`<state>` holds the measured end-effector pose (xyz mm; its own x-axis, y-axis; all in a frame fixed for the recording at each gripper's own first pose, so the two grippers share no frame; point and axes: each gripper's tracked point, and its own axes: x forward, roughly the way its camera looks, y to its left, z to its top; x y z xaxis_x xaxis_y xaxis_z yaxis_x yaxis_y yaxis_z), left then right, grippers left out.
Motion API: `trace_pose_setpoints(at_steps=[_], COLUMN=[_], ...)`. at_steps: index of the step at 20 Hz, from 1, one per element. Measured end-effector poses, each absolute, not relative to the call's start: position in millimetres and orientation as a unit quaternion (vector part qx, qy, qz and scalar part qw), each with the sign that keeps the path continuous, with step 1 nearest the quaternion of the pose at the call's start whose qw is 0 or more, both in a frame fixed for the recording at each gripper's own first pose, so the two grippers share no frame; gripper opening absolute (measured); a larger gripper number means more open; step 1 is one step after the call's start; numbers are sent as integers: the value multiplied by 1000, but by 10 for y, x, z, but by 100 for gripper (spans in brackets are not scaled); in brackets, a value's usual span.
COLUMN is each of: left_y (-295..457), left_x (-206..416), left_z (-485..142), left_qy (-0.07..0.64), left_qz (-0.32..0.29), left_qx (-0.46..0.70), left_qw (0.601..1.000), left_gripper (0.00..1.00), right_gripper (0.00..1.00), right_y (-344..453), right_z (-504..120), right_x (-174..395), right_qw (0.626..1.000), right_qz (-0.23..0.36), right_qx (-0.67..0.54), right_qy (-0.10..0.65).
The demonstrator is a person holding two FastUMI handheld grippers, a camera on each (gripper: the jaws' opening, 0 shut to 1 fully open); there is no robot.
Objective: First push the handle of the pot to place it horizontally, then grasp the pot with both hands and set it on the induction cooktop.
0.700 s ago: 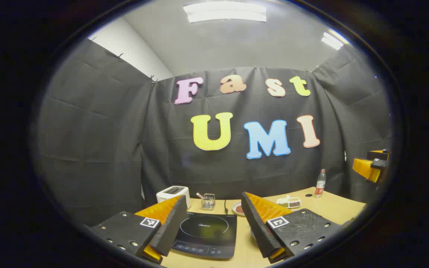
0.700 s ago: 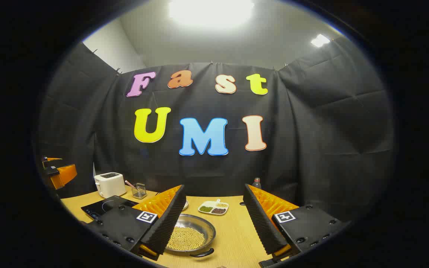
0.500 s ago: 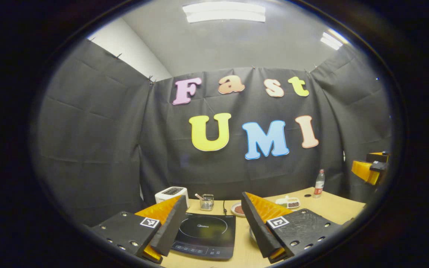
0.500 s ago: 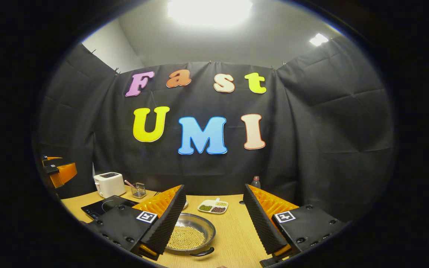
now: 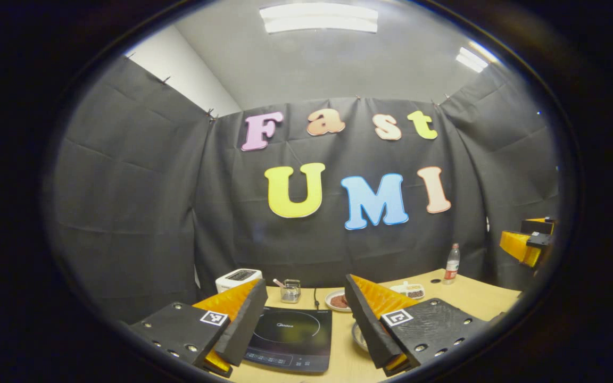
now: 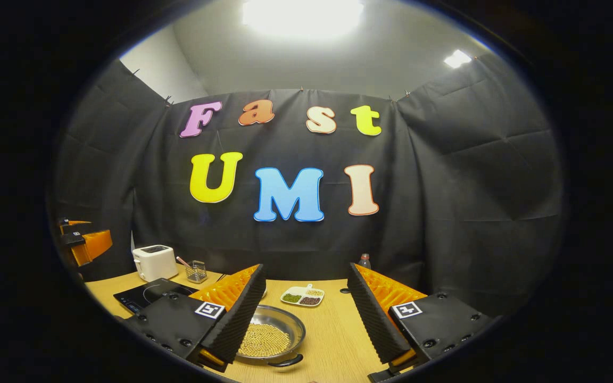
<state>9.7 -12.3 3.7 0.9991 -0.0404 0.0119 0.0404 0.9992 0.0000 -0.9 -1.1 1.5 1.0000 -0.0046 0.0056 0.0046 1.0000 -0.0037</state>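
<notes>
The steel pot [image 6: 269, 338], holding pale yellow beans, sits on the wooden table [image 6: 333, 335]; one dark loop handle [image 6: 284, 362] points toward me. My right gripper [image 6: 305, 267] hovers open above and just behind it, its left finger overlapping the pot's left side. The black induction cooktop [image 5: 290, 338] lies between the fingers of my open left gripper [image 5: 304, 280], which floats above the table. A sliver of the pot's rim [image 5: 358, 336] peeks out beside that gripper's right finger. The cooktop [image 6: 144, 295] lies left of the pot. Each view catches the other gripper at its edge [image 5: 524, 244] [image 6: 83, 242].
Along the back stand a white toaster [image 5: 238, 276], a small wire basket [image 5: 289, 290], a plate of reddish food [image 5: 338, 300], a divided dish of beans [image 6: 302, 296] and a drink bottle [image 5: 450, 263]. Black cloth walls close the booth.
The left gripper view has swung a little, so the cooktop and back-row items slid left and the pot's rim came into sight. The right gripper view barely changed.
</notes>
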Motion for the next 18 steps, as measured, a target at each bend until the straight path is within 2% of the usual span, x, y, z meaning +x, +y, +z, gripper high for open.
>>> trace_pose_setpoints(at_steps=[3, 4, 5, 6, 13, 14, 15, 16, 18], left_y=[-122, -106, -97, -98, -28, -19, -8, 6, 24], left_x=[108, 112, 116, 107, 112, 113, 109, 122, 134], left_z=[32, 20, 19, 12, -15, -14, -9, -15, -9], left_qy=[-6, -6, -5, -4, -2, -2, -2, -2, -3], left_qz=[-22, -22, -21, -21, -20, -20, -19, -19, -19], left_qx=[1, 1, 1, 1, 4, 4, 3, 4, 5], left_qw=[1000, 1000, 1000, 1000, 1000, 1000, 1000, 1000, 1000], left_gripper=[87, 87, 87, 87, 87, 87, 87, 87, 87], right_gripper=[95, 98, 95, 98, 96, 89, 88, 73, 54], right_y=[8, 21, 21, 24, 45, 60, 57, 46, 62], right_z=[9, -6, -14, -13, -49, -47, -53, -52, -42], right_x=[-18, -9, -1, -1, -2, -13, -1, 2, 14], right_qw=[1000, 1000, 1000, 1000, 1000, 1000, 1000, 1000, 1000], right_qz=[1, 2, 2, 2, 4, 5, 1, -1, -3], right_qx=[-2, -2, -3, -2, -6, -6, -8, -8, -6], right_qy=[-1, 1, 2, 2, 9, 10, 11, 10, 9])
